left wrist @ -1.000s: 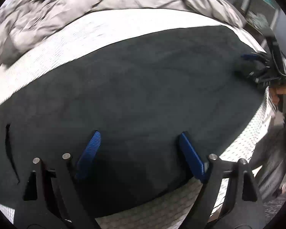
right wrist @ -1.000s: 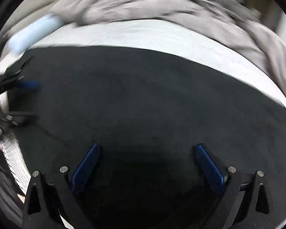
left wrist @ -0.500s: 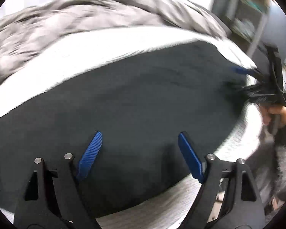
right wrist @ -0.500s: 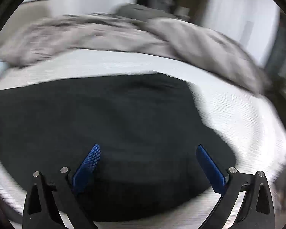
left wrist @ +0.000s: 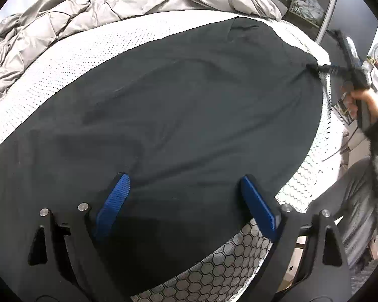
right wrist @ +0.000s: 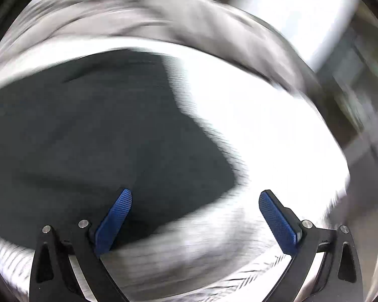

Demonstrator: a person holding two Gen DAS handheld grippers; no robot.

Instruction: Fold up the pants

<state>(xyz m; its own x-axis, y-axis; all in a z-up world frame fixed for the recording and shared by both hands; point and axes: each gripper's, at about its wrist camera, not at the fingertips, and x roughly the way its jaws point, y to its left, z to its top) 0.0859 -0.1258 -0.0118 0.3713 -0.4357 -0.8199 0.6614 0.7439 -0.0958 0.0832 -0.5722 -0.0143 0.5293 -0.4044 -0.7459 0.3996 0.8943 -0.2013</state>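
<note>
Black pants [left wrist: 189, 105] lie spread flat on a white mattress [left wrist: 83, 50]. My left gripper [left wrist: 185, 188] hovers over their near edge. Its jaws are opening, and the cloth lies under them, not pinched. At the far right a hand [left wrist: 365, 100] holds my right gripper [left wrist: 325, 69] at the pants' end corner. The right wrist view is blurred by motion. In it the right gripper [right wrist: 196, 203] stands wide open over the pants' end edge [right wrist: 201, 176], one blue pad above cloth and the other above bare mattress [right wrist: 264, 125].
A crumpled grey duvet [left wrist: 75, 15] is heaped along the far side of the bed. The mattress's quilted side [left wrist: 214, 274] drops away just below my left gripper. A shelf unit [left wrist: 307, 2] stands beyond the bed's far right corner. A grey-trousered leg [left wrist: 352, 201] is beside the bed.
The right gripper has swept right along the pants to their end edge, rolling as it went. The left gripper has shifted right, and the pocket slit has left its view.
</note>
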